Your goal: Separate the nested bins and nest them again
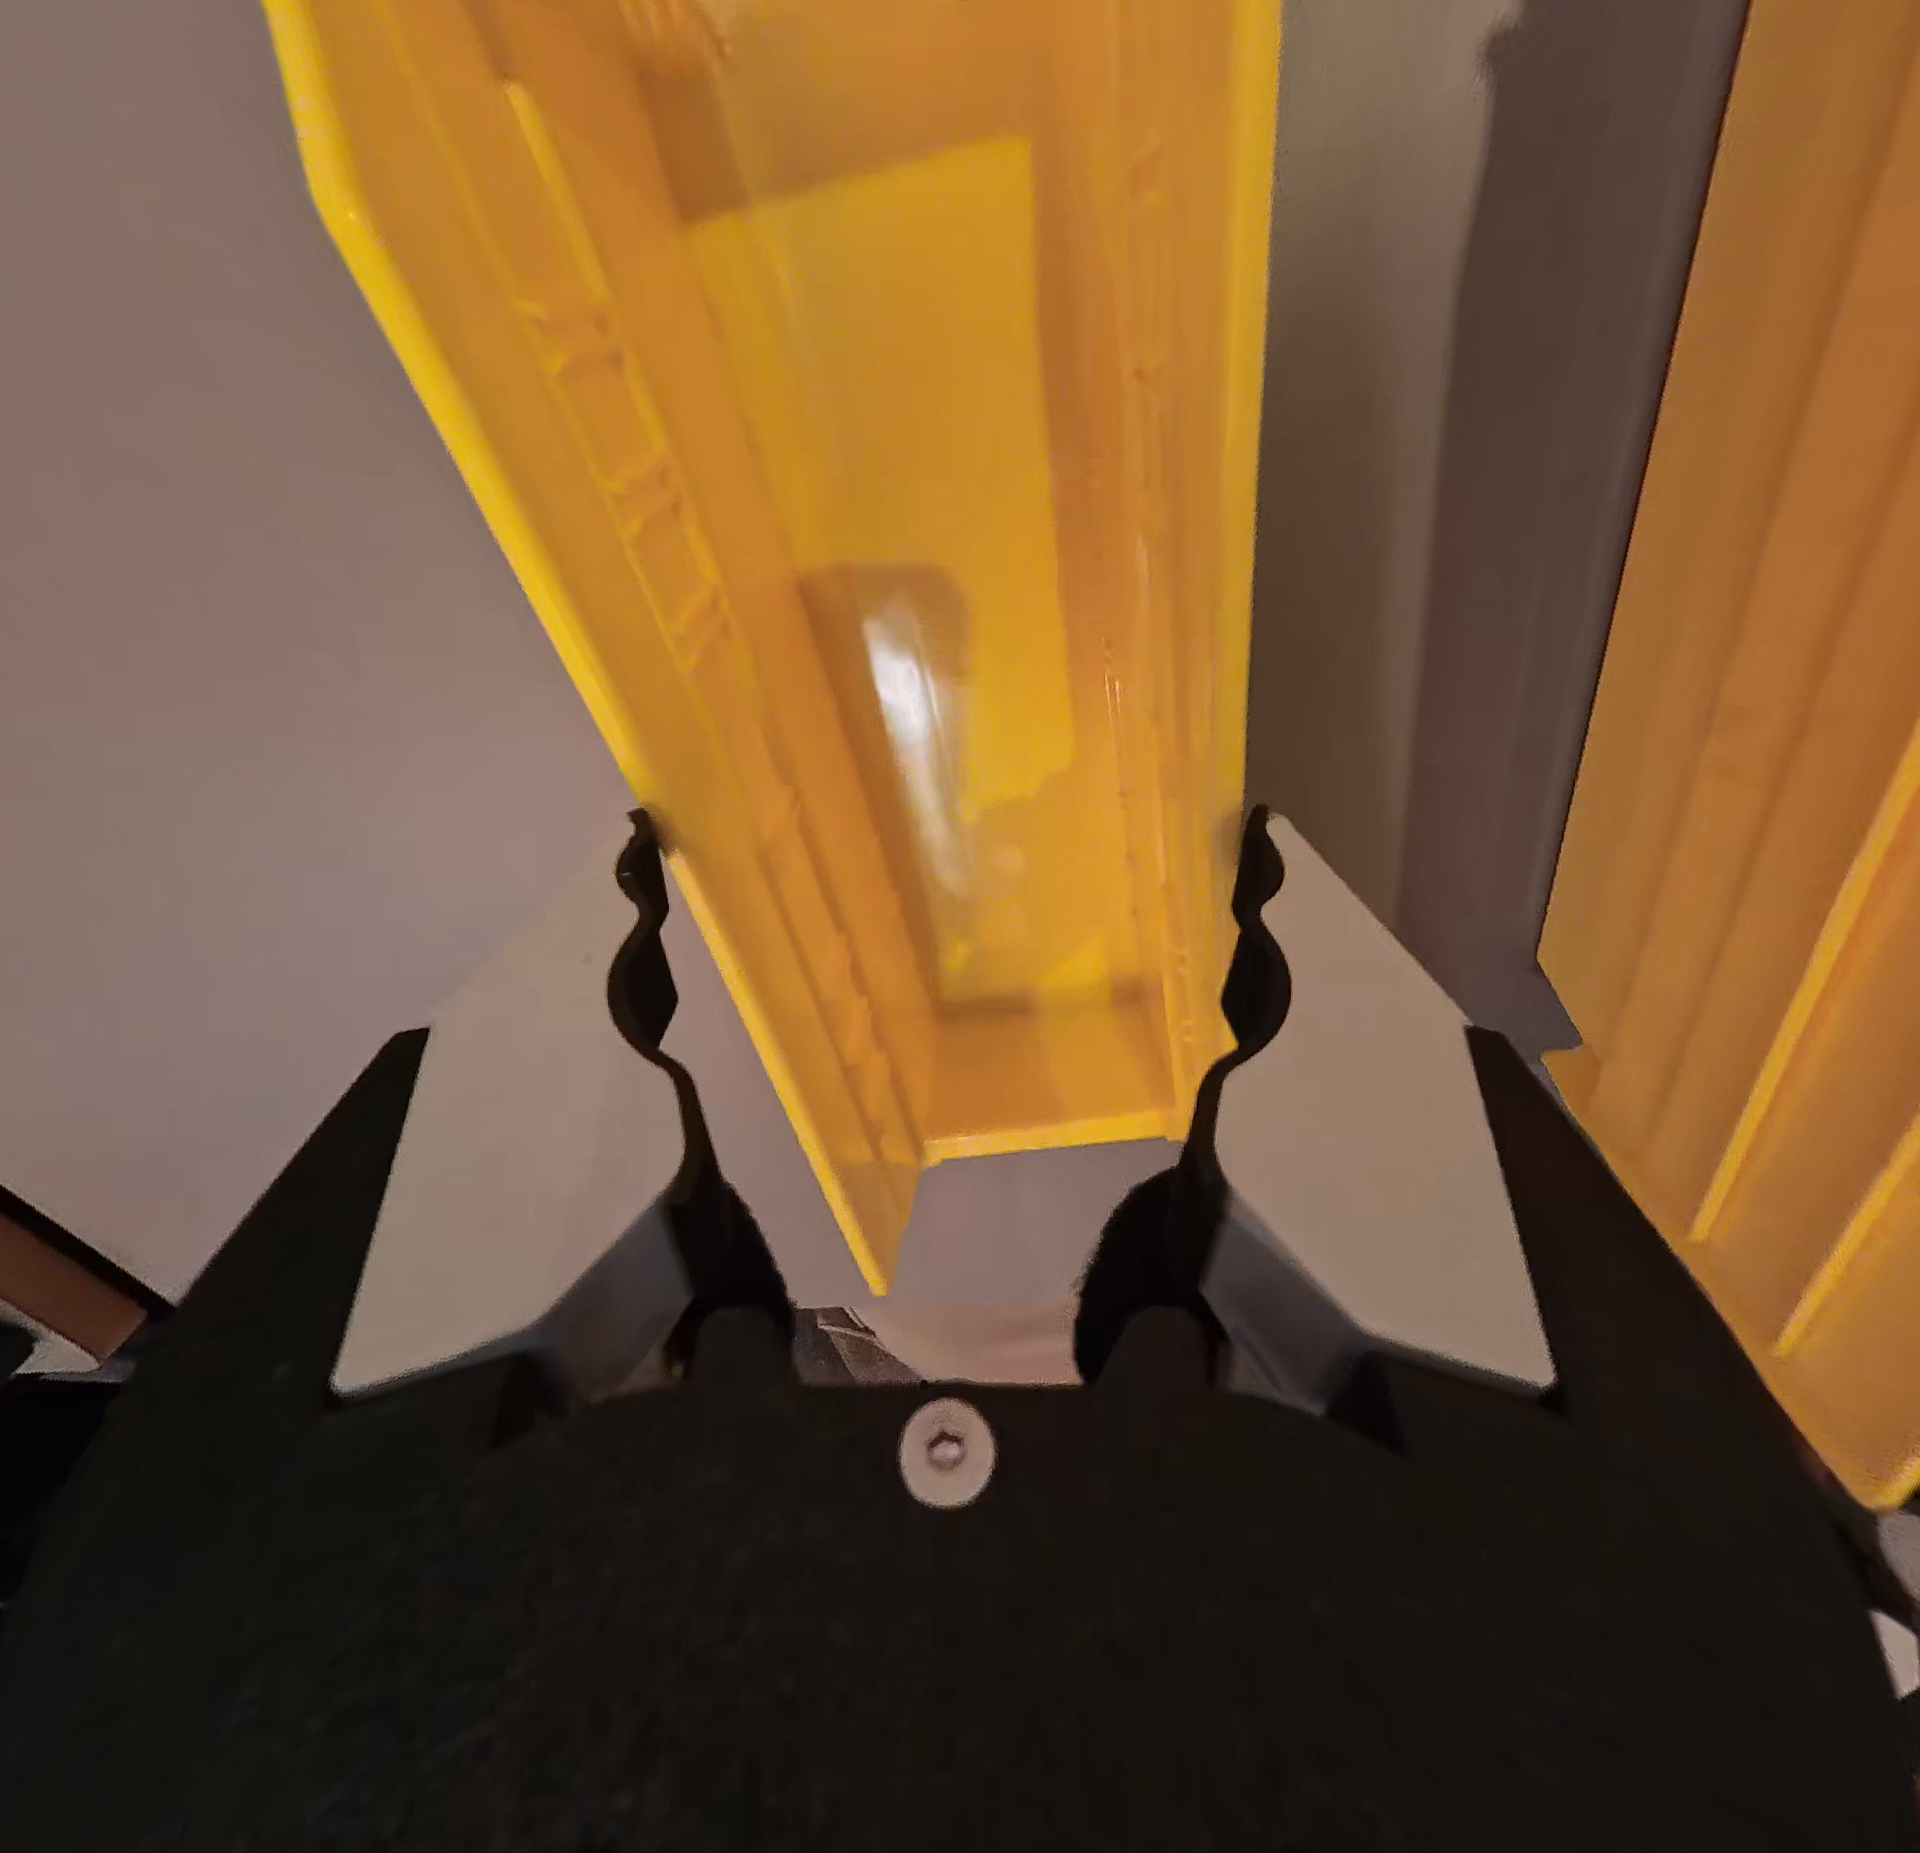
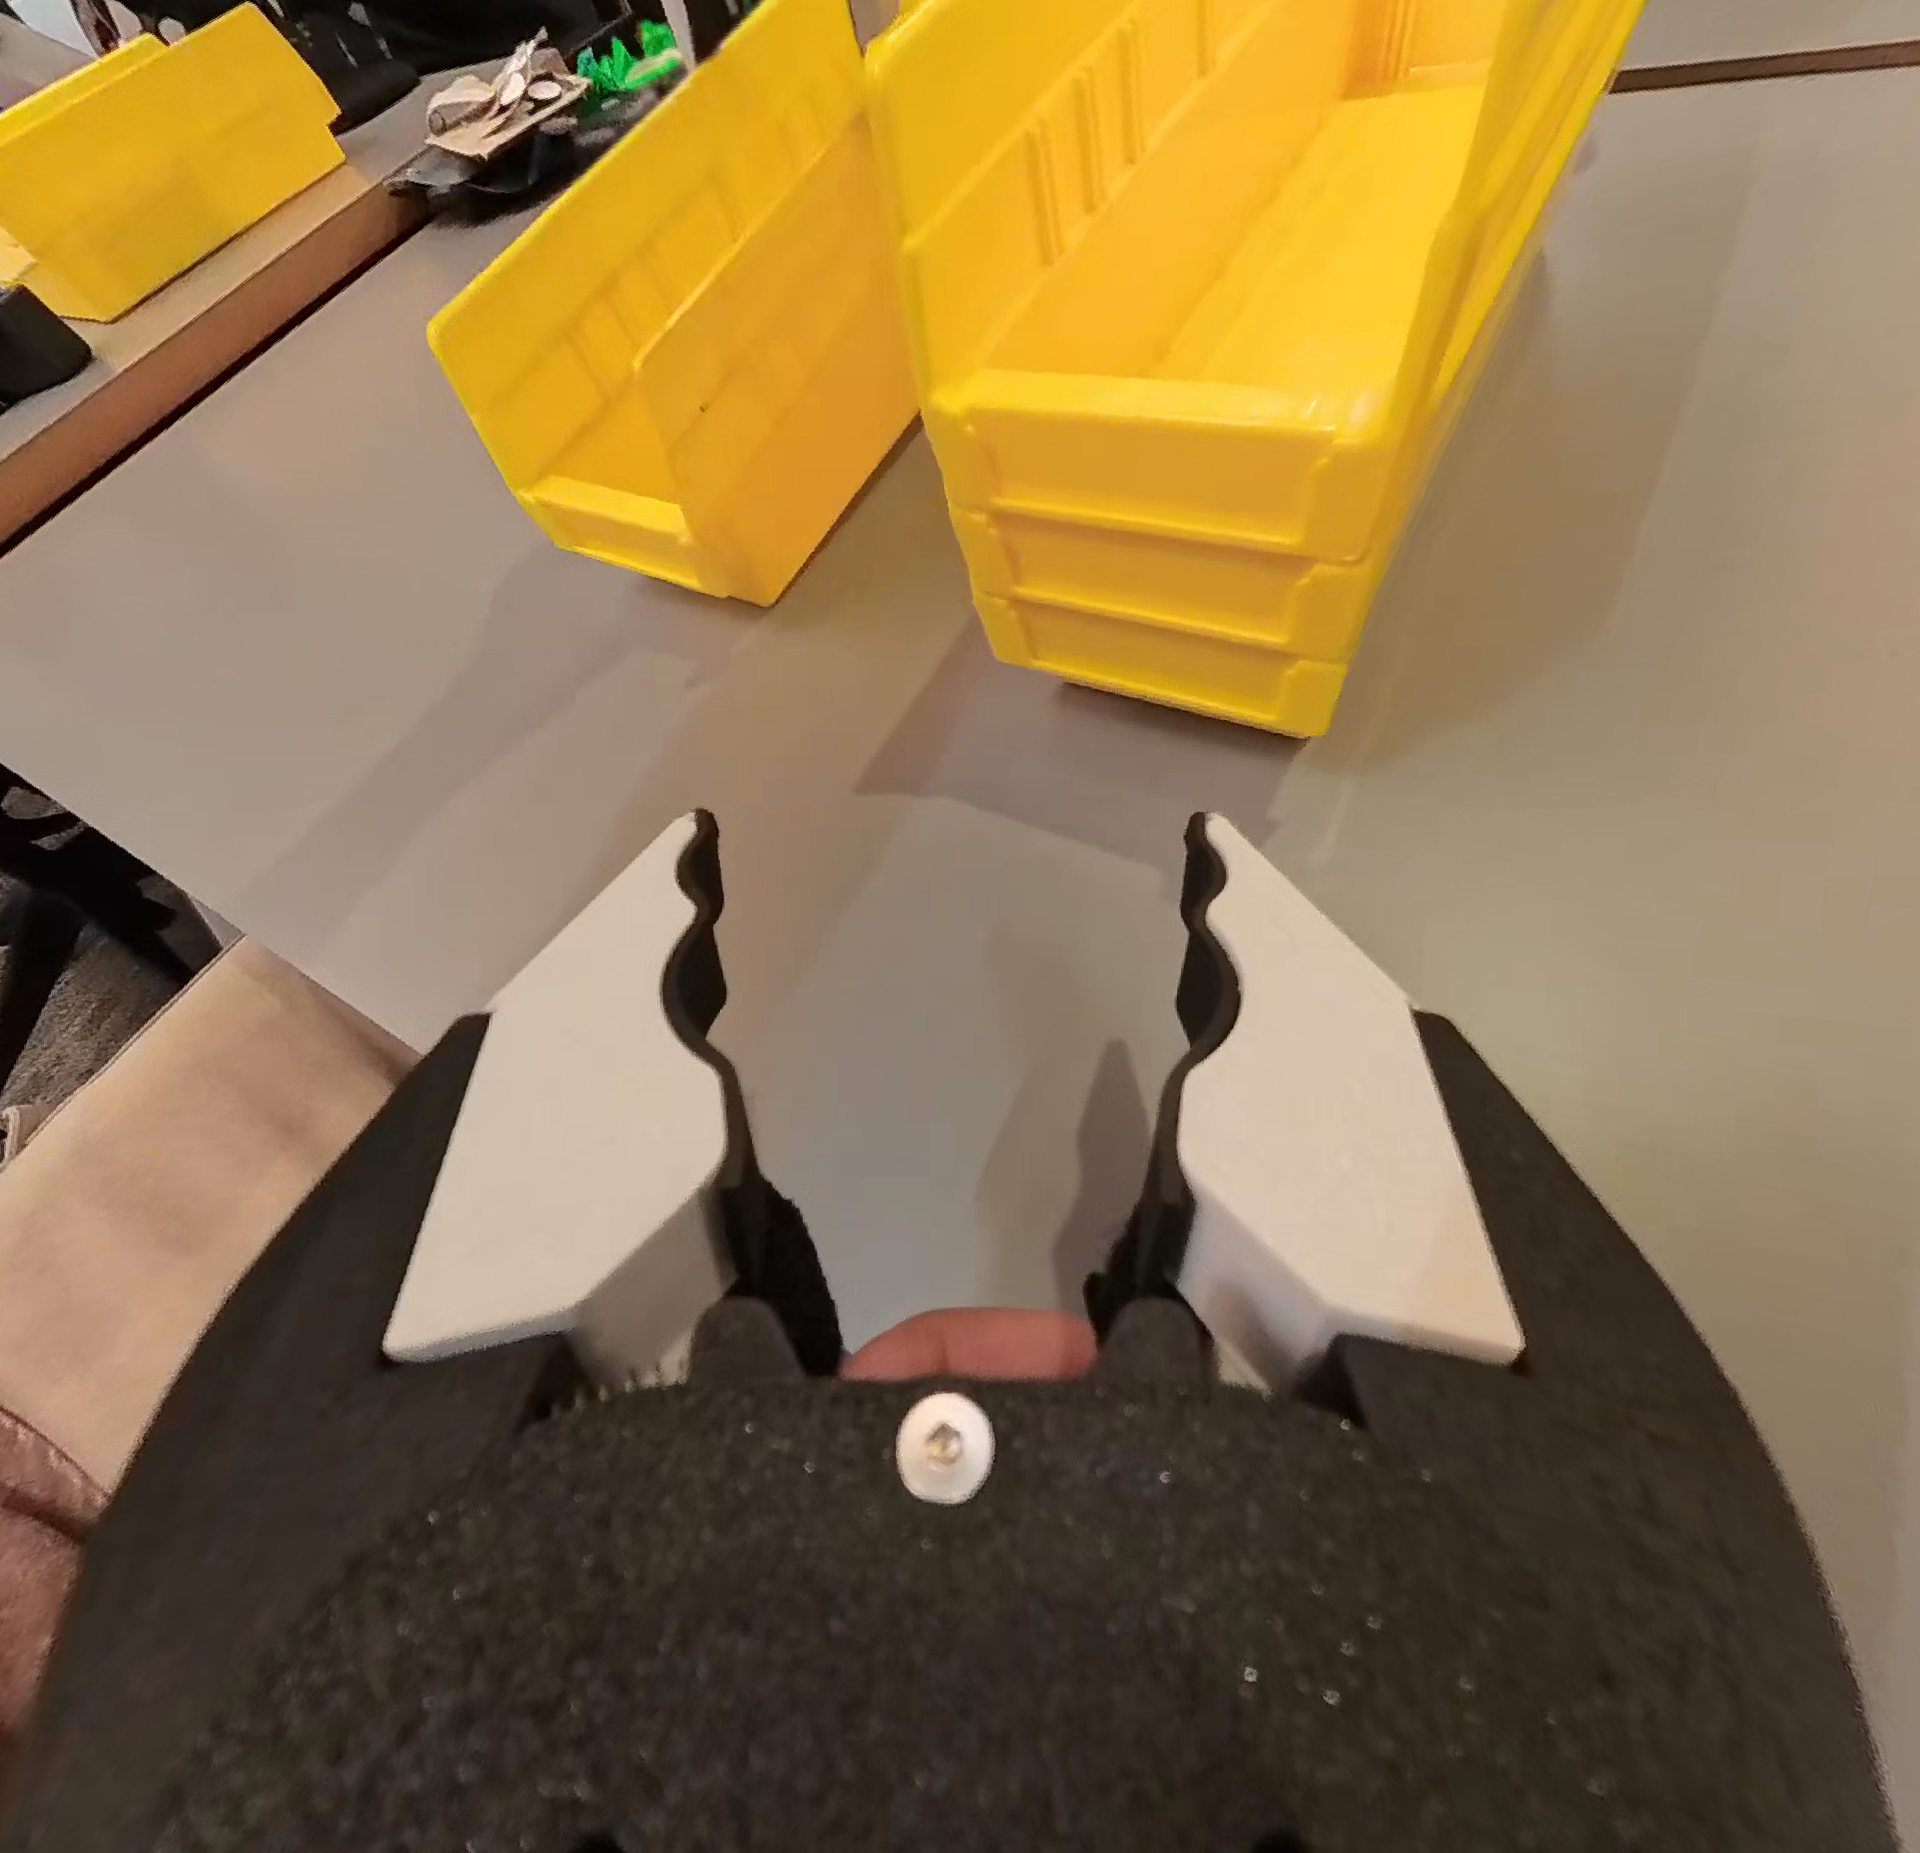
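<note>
Currently L gripper (image 1: pixel 948 827) has its fingers (image 1: pixel 644 930) spread around the near end of a single yellow bin (image 1: pixel 935 453); both pads sit right at the bin's outer side walls, left one touching the rim edge, right one touching or just shy, can't tell if it's a real clamp. L wrist view looks straight down into that bin's interior, bit blurred. Second yellow bin wall (image 1: pixel 1745 660) runs along the right edge of that view, apart from the held one, grey worktop (image 1: pixel 208 453) between and around. R gripper (image 2: pixel 951 827) hangs over bare worktop (image 2: pixel 1610 660), fingers (image 2: pixel 582 1097) spread wide, nothing between them, near edge of the worktop under it. Ahead of it: stack of three nested yellow bins (image 2: pixel 1164 546), upright, short ends facing the cam. Just left of the stack, a lone yellow bin (image 2: pixel 665 390), tilted w/ its left wall leaning out, close to the stack but whether touching can't tell. Further left, on a separate surface, another yellow bin (image 2: pixel 166 182), w/ some clutter (image 2: pixel 509 110) behind it.
</note>
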`<move>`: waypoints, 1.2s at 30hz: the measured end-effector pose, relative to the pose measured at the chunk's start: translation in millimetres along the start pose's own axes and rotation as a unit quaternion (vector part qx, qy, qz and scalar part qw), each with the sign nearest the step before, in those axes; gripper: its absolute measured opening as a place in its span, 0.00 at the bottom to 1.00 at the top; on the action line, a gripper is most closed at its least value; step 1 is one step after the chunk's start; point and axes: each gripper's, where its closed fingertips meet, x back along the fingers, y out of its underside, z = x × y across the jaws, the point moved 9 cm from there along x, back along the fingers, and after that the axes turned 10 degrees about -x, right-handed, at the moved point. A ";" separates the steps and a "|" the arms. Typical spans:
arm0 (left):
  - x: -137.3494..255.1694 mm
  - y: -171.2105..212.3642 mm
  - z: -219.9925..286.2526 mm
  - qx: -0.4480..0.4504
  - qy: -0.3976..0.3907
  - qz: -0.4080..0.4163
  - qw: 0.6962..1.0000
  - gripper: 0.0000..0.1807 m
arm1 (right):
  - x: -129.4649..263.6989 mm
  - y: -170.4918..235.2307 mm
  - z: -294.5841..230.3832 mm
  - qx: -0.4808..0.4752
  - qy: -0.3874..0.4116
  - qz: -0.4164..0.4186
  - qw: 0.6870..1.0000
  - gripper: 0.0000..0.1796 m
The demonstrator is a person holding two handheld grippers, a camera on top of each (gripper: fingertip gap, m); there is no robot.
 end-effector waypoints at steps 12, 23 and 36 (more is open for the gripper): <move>72.4 -8.7 33.2 0.009 -0.027 0.054 0.998 0.67 | 0.8 0.1 -0.1 0.004 0.003 -0.001 1.000 0.49; 102.4 -36.1 170.6 -0.002 0.086 0.098 0.991 0.83 | -0.3 2.1 -5.2 0.016 0.002 -0.006 1.000 0.49; 57.8 -46.1 179.1 0.041 0.059 0.053 0.996 0.56 | 4.7 -2.6 6.2 0.004 0.006 0.002 1.000 0.49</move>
